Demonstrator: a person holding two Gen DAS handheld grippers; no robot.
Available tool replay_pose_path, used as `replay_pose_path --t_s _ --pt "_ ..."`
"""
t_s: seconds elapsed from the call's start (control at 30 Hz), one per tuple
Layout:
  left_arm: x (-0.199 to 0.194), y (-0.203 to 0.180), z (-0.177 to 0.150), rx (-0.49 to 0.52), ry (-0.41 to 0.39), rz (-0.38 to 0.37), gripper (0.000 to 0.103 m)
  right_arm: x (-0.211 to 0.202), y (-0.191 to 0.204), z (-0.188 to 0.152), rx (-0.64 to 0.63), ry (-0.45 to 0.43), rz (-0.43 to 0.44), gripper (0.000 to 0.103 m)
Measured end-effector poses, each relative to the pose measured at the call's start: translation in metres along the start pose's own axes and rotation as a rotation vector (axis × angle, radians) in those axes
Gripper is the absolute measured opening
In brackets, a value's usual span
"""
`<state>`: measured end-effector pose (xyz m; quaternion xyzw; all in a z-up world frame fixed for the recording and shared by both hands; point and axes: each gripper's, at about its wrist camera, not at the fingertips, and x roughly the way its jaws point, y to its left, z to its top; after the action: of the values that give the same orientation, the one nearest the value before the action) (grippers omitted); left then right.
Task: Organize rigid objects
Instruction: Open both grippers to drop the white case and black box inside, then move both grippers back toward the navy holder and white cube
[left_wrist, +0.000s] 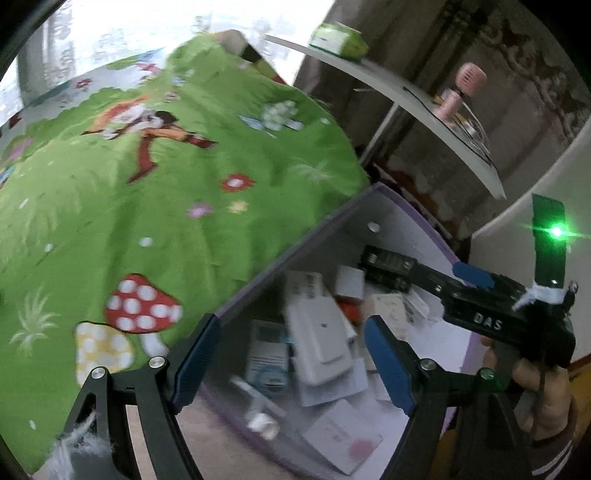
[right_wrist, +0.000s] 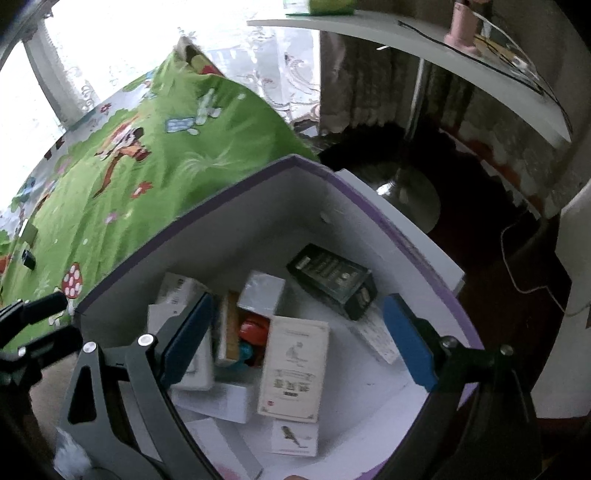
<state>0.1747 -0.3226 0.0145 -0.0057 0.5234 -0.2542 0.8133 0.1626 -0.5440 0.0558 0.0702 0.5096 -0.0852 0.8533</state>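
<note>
A purple-edged white storage box (right_wrist: 373, 199) stands beside the bed and holds several small rigid boxes: a dark green box (right_wrist: 334, 280), a cream carton (right_wrist: 295, 369), a white cube (right_wrist: 260, 293) and red and blue items (right_wrist: 253, 332). My right gripper (right_wrist: 295, 343) is open and empty, just above the box's contents. My left gripper (left_wrist: 291, 362) is open and empty over the same box (left_wrist: 391, 221), above a white carton (left_wrist: 321, 343). The right gripper's body (left_wrist: 491, 302) shows in the left wrist view, reaching over the box.
A bed with a green cartoon blanket (left_wrist: 147, 184) lies to the left of the box. A white curved shelf (left_wrist: 424, 110) at the upper right carries a green packet (left_wrist: 338, 38) and a pink fan (left_wrist: 465, 88). A metal lamp base (right_wrist: 410, 199) stands on dark floor beyond the box.
</note>
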Motion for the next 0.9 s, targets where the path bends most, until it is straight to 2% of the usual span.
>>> replay_pose_path --t_s 0.3,0.57,0.9 --pt "-0.019 0.045 -0.001 -0.038 -0.041 0.049 0.081 -0.002 0.043 0.011 -0.065 -0.007 0.036 0.094" --pt "-0.037 0.080 -0.002 -0.037 -0.085 0.128 0.081 0.001 0.084 0.017 -0.128 0.000 0.064 0.094" --pt "-0.061 0.146 -0.006 -0.093 -0.122 0.186 0.081 0.008 0.131 0.028 -0.195 0.005 0.101 0.094"
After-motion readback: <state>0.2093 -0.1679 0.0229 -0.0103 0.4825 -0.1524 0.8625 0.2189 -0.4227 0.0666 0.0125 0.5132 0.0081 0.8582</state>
